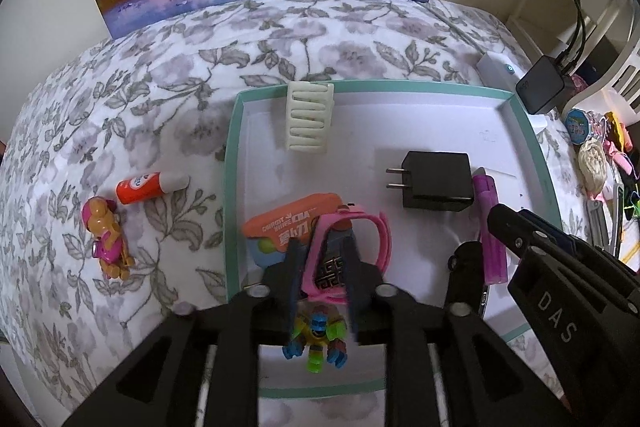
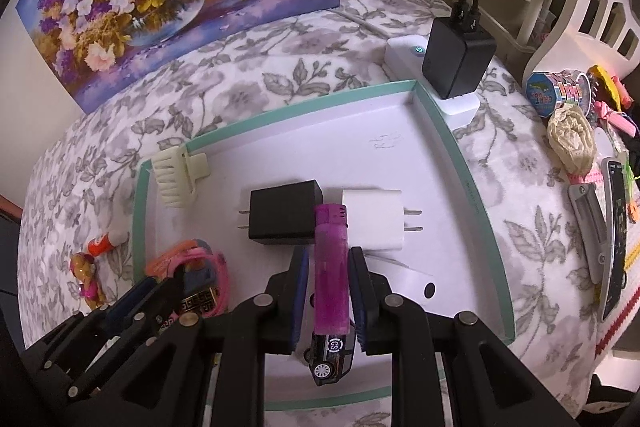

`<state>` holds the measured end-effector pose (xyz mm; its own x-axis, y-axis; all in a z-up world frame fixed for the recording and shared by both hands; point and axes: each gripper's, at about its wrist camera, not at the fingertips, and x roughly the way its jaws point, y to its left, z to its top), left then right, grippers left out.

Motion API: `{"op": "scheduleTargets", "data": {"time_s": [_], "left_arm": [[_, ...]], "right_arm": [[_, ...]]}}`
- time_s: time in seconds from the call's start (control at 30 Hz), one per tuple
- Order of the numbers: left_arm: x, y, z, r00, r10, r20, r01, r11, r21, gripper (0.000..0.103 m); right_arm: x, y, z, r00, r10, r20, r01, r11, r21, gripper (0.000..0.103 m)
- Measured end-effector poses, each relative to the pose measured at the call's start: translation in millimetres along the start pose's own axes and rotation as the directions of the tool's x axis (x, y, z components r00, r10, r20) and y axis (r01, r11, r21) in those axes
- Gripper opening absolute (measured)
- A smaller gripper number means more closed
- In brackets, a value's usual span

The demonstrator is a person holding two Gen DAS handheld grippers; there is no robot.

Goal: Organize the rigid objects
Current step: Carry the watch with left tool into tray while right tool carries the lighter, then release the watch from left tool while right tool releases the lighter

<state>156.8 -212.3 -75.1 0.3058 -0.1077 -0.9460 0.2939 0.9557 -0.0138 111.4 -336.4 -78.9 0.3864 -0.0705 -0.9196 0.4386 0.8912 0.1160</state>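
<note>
A: Left hand-held gripper (image 1: 322,259), status?

B: Pointing steeply down into the teal-rimmed white tray (image 1: 232,147). Its jaws are slightly apart, with the pink watch (image 1: 348,251) between them; the strap loops out to the right. I cannot tell whether the pads press on it. No earlier view to compare.

A: What else sits beneath it?

B: An orange case with printed lettering (image 1: 288,219) lies under the watch, and a small green-and-blue toy figure (image 1: 320,343) lies nearer the tray's front edge, below the fingers.

A: Right hand-held gripper (image 2: 328,295)?

B: Nearly closed, its blue pads on either side of a purple lighter (image 2: 330,267), which it grips upright in the frame. A small black toy car (image 2: 332,355) lies just under the lighter's lower end.

A: Remaining tray contents?

B: Black plug adapter (image 2: 284,213) touching the lighter's left side, white plug adapter (image 2: 376,223) on its right, cream hair claw clip (image 2: 176,175) at the far left corner.

A: Outside the tray?

B: On the floral-print bed cover (image 1: 160,79), left of the tray: an orange glue stick (image 1: 150,187) and a pink-and-brown puppy figure (image 1: 106,239), close together.
</note>
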Motion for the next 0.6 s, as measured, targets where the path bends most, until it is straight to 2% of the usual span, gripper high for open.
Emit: {"op": "scheduleTargets", "data": {"time_s": [0.13, 0.27, 0.3, 0.43, 0.5, 0.6], "left_arm": [[-3.3, 2.9, 0.3, 1.000, 0.000, 0.002, 0.000, 1.000, -0.004, 0.031], [-6.8, 7.8, 1.3, 1.000, 0.008, 0.003, -0.008, 1.000, -0.016, 0.044], [-7.4, 9.8, 1.7, 1.000, 0.009, 0.004, -0.009, 1.000, -0.022, 0.045], [-9.0, 22.4, 3.5, 0.999, 0.036, -0.002, -0.036, 0.998, -0.055, 0.047], [-9.1, 32.2, 4.9, 0.999, 0.041, -0.008, -0.042, 0.995, -0.086, 0.048], [-8.9, 46.7, 7.0, 0.999, 0.043, -0.014, -0.044, 0.990, -0.134, 0.066]], "right_arm": [[-1.9, 2.1, 0.4, 1.000, 0.005, 0.003, -0.005, 1.000, -0.004, 0.022], [-6.1, 4.9, 0.9, 1.000, 0.008, 0.014, -0.007, 1.000, -0.012, 0.022], [-7.0, 5.3, 1.1, 1.000, 0.008, 0.017, -0.008, 1.000, -0.013, 0.025], [-5.6, 4.6, 0.4, 1.000, -0.002, 0.011, 0.002, 1.000, -0.003, 0.049], [-4.2, 3.7, 0.2, 1.000, -0.008, 0.008, 0.008, 1.000, 0.003, 0.052], [-2.9, 2.8, -0.1, 1.000, -0.016, 0.005, 0.016, 1.000, 0.010, 0.063]]}}
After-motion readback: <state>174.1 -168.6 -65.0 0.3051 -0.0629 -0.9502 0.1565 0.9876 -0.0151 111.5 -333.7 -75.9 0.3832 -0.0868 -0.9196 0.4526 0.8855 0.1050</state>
